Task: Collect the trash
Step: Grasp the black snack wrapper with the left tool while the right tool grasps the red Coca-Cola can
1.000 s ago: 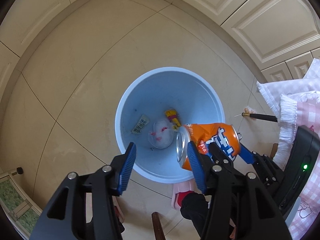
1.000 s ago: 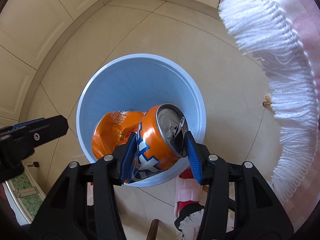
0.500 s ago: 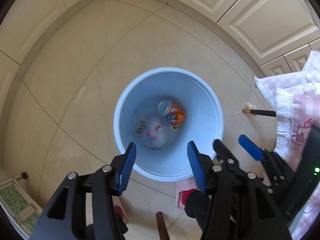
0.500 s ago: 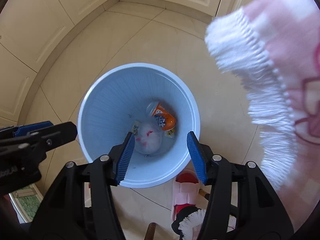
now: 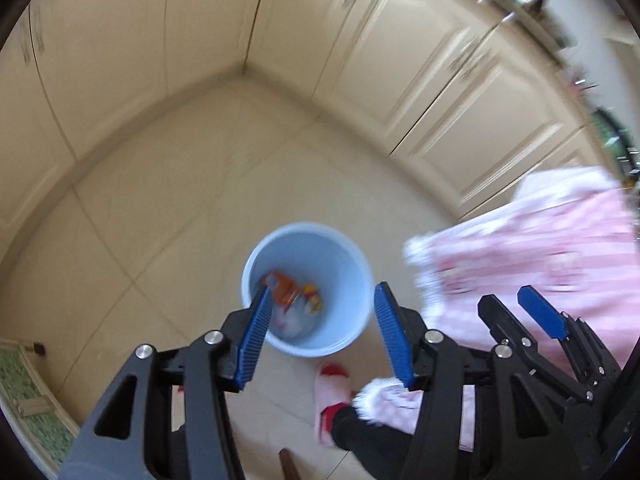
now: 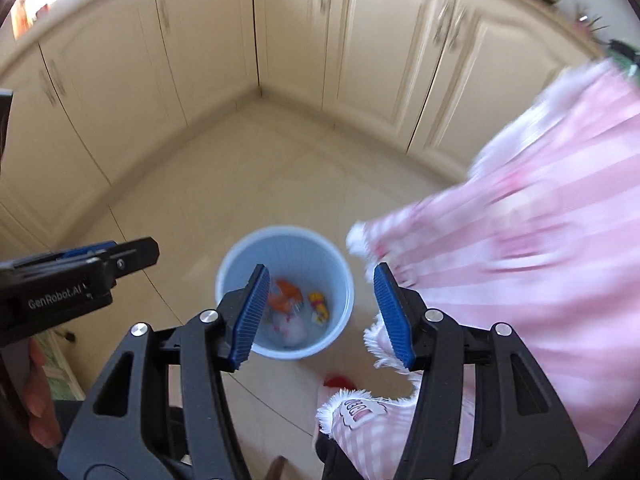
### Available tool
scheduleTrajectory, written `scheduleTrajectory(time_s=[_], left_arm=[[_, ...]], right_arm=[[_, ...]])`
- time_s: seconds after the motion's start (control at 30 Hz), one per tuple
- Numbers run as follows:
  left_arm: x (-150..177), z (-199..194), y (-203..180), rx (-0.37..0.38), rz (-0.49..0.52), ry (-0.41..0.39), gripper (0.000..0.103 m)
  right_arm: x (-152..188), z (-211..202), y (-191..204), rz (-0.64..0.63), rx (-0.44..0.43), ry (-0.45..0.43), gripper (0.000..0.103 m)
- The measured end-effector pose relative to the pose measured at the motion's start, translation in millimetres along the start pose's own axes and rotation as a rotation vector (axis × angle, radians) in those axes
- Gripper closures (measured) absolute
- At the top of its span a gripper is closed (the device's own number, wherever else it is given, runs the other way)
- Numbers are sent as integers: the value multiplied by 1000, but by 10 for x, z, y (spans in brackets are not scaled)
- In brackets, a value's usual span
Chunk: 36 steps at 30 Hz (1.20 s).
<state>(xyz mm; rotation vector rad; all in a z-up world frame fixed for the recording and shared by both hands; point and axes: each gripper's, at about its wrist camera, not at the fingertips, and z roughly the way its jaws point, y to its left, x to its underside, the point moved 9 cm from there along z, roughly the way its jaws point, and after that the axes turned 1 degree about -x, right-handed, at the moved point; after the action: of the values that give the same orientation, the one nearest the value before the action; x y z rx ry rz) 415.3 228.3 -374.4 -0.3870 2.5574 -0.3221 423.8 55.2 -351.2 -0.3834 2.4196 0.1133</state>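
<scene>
A light blue trash bin [image 5: 352,268] stands on the tiled floor, well below both grippers; it also shows in the right wrist view [image 6: 256,256]. Inside lie an orange soda can [image 5: 285,292], a white crumpled wad [image 5: 294,324] and a small yellow item [image 5: 313,298]; the can [image 6: 285,294] and the wad [image 6: 294,330] show in the right wrist view too. My left gripper [image 5: 322,334] is open and empty above the bin. My right gripper [image 6: 320,314] is open and empty; it also appears at the right of the left wrist view [image 5: 516,312].
Cream cabinets [image 5: 400,80] line the walls and meet in a corner behind the bin. A pink checked cloth with white fringe [image 6: 540,220] hangs at the right. A pink slipper [image 5: 330,392] is on the floor below. A green mat [image 5: 24,392] lies at left.
The right gripper opened and the orange can fell into the bin. Both grippers have since risen and tilted up, so the bin looks smaller and the cabinets fill the view.
</scene>
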Motion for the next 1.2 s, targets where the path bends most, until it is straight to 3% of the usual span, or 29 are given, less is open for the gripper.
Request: scheduleTrajectory(time_s=[0.17, 0.27, 0.4, 0.57, 0.67, 0.83, 1.2], left_arm=[[-121, -977, -665, 77, 92, -170, 50], [-40, -1367, -1183, 133, 171, -227, 48], [213, -1501, -1974, 214, 290, -210, 48], [612, -1266, -3046, 290, 458, -101, 46], [947, -1041, -3525, 324, 528, -16, 45], [1182, -664, -4050, 271, 622, 50, 45], [1175, -251, -4422, 123, 712, 52, 41]], right_arm=[[-266, -1176, -285, 40, 37, -192, 43], [-255, -1797, -615, 75, 93, -287, 40], [-75, -2352, -1260, 159, 186, -356, 37], [374, -2818, -2250, 319, 306, -376, 37], [662, -2901, -2797, 420, 358, -357, 37], [1006, -2844, -3366, 538, 376, -306, 36], [1182, -2593, -3900, 657, 285, -262, 35]])
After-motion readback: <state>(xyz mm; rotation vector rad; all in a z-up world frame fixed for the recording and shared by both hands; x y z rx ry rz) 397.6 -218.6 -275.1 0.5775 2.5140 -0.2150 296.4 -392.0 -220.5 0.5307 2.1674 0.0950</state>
